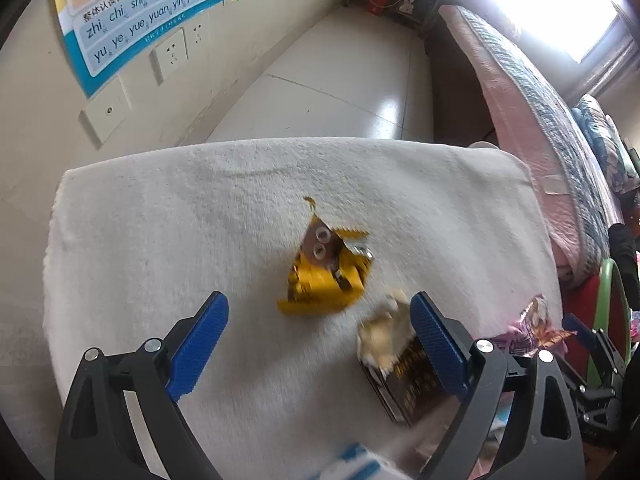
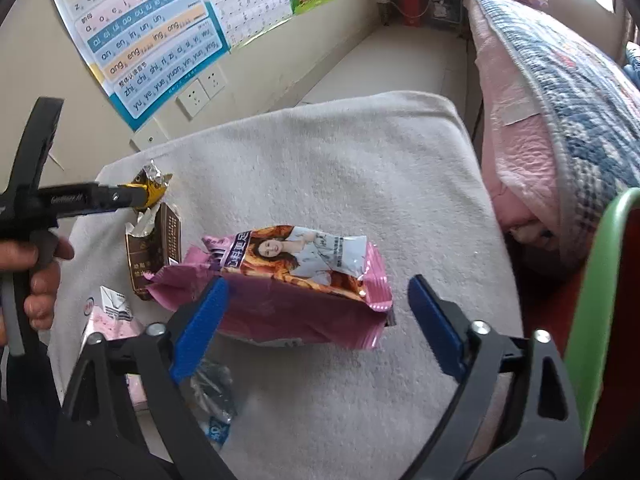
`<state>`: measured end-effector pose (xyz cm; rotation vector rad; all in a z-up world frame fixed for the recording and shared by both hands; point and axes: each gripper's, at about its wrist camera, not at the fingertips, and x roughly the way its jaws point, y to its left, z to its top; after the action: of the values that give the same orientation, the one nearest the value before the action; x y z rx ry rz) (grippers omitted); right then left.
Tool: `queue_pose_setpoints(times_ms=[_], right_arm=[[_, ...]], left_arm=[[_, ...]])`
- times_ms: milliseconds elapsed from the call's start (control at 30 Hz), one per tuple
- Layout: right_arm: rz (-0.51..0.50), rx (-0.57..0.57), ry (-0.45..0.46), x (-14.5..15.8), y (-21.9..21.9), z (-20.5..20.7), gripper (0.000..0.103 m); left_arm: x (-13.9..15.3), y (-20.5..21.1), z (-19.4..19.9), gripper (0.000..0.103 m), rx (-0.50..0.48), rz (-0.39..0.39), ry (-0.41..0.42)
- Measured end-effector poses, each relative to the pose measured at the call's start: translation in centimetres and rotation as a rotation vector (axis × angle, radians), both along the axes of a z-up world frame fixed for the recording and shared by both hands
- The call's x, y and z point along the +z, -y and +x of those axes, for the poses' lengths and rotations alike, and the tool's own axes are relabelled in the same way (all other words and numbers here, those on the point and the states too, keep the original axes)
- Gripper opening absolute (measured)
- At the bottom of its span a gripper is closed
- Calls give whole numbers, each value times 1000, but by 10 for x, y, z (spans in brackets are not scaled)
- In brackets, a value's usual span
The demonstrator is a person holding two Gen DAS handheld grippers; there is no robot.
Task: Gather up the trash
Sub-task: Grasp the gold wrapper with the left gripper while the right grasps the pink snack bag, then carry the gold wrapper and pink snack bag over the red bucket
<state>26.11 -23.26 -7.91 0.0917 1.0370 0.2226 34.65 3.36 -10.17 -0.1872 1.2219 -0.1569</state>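
Observation:
A crumpled yellow wrapper (image 1: 326,276) lies on the white towel-covered table (image 1: 180,216), just ahead of my open left gripper (image 1: 318,344). A brown cigarette pack (image 1: 404,376) with torn foil lies by its right finger. In the right wrist view a pink snack bag (image 2: 296,280) lies on the towel (image 2: 360,168) between the fingers of my open right gripper (image 2: 318,324). The left gripper (image 2: 132,196) shows there at the left, over the yellow wrapper (image 2: 154,186), next to the brown pack (image 2: 154,256). The pink bag (image 1: 532,328) also shows at the right in the left wrist view.
A small white-and-pink carton (image 2: 114,308) and a clear plastic wrapper (image 2: 212,396) lie at the near left table edge. A bed with a pink-and-blue quilt (image 2: 560,92) stands to the right. A green chair frame (image 2: 600,280) is at the right. A wall with posters and sockets (image 2: 200,92) is behind.

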Motion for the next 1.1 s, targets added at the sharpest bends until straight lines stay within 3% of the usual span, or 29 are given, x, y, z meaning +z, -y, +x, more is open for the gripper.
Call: queue_pose_setpoints(times_ms=[67,100,200,267,300,333,567,600,633,1100], right_arm=[[7,0,-6,-4,1,3,80],[5,1,-4,-4,1,3,72],[7,8,-6,-5,0,4,68],[-4,6,4,-3,1,4,48],[-4,6,3,-2,2,4,41],[9,3,3,-2,4,4,39],[18,-9,12,7,8,-5,32],[21,-14,17,10,9,-7,20],[20,-20,19,13,10,-10,15],[32,-57,103,61,18,-53,14]], left_arm=[[-5,0,5,79,-4,-3,-7],[-6,1,7,72,-7,-6,-8],[-6,2,8,60,-17,-30,1],[-3,2,7,45,-19,-48,8],[-2,3,7,33,-18,-42,11],[-1,4,6,29,-19,-32,12],[11,8,-8,28,-37,-54,30],[15,7,-11,28,-36,-55,38],[18,7,-13,28,-36,-54,43],[78,-13,-64,28,-1,-59,140]])
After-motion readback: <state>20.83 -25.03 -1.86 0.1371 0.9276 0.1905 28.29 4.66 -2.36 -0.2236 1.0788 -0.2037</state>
